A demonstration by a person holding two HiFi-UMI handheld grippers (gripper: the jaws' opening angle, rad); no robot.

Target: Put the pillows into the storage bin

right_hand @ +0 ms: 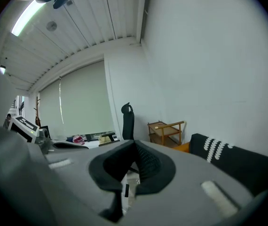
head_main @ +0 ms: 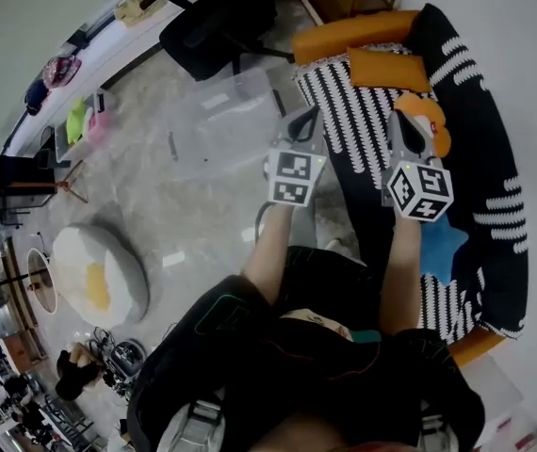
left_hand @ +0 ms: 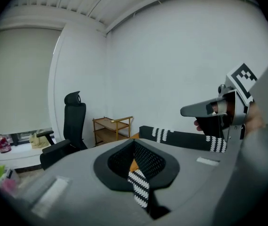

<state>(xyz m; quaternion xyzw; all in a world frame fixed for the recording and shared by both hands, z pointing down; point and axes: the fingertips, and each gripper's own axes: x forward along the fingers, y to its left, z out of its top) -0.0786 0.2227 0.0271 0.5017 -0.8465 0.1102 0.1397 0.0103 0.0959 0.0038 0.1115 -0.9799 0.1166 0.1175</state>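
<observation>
Clear storage bin [head_main: 214, 125], floor: empty. Orange pillow [head_main: 387, 68] on sofa [head_main: 480, 121]; orange-and-white pillow [head_main: 431, 113] part-hidden by right gripper [head_main: 408, 128]. Left gripper [head_main: 300, 121], right gripper: clenched, empty.

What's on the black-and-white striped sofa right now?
An orange rectangular pillow, an orange-and-white round pillow partly behind the right gripper, and a blue pillow partly covered by the person's forearm.
</observation>
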